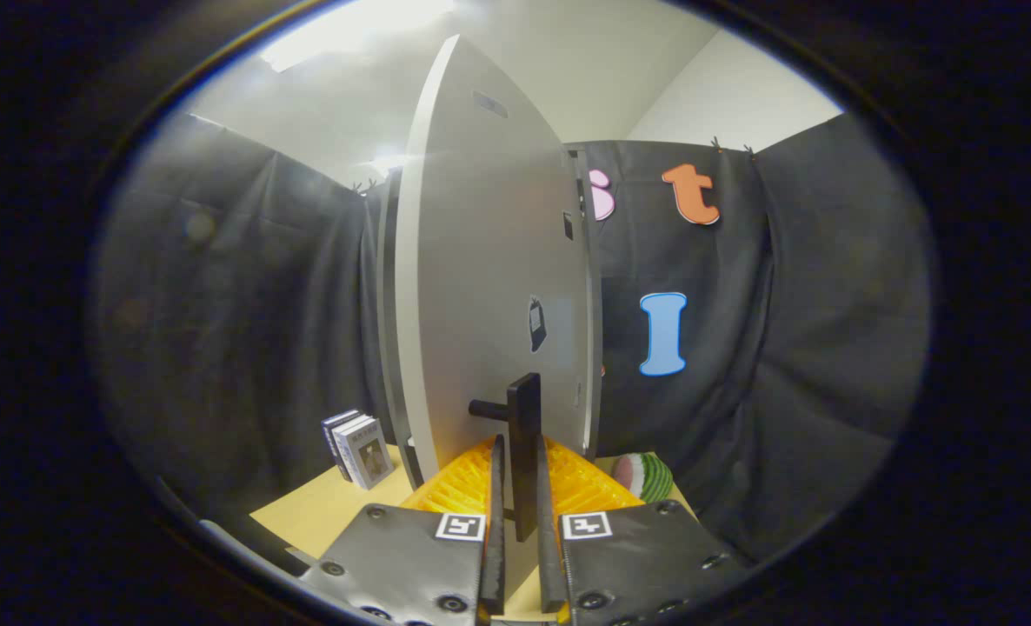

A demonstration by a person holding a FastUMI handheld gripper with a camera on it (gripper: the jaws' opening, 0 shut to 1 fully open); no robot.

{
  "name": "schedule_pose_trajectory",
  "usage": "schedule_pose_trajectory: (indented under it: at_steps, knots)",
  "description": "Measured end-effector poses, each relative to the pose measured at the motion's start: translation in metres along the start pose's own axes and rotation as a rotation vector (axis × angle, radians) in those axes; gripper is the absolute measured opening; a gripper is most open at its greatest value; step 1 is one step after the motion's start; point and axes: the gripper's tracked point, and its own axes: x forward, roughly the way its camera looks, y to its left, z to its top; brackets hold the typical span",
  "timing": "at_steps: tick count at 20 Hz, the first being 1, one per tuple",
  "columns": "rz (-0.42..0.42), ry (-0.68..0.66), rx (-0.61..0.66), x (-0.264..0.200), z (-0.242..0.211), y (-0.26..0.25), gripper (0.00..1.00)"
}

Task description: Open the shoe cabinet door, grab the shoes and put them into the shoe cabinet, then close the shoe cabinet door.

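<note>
Gripper (516, 513) jaws narrow, closed on the dark handle (524, 443) of the shoe cabinet door (489, 287), one finger pressing each side of it. Door stands swung out edge-on, the handle low on its face. Left of the door a few books (359, 448) stand on the tan table (324, 513); right of it lies a watermelon-slice toy (646, 476).

— How do the gripper (515, 522) fingers stand?
— Drawn close together, nearly parallel, reaching forward and level.
— Anything between them?
— The door handle (524, 435), a dark upright bar; both fingers (495, 522) look pressed against its sides, one on each side.
— Tilted at all?
— No, the gripper sits square, both plates even.
</note>
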Motion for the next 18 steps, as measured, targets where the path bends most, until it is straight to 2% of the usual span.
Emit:
schedule_pose_trajectory:
  at_steps: [5, 12, 18]
  knots:
    - [-0.07, 0.005, -0.007, -0.002, 0.0, -0.033, 0.18]
    - [-0.109, 0.008, 0.02, -0.006, 0.004, -0.073, 0.13]
    - [-0.097, 0.009, 0.062, -0.007, 0.004, -0.098, 0.12]
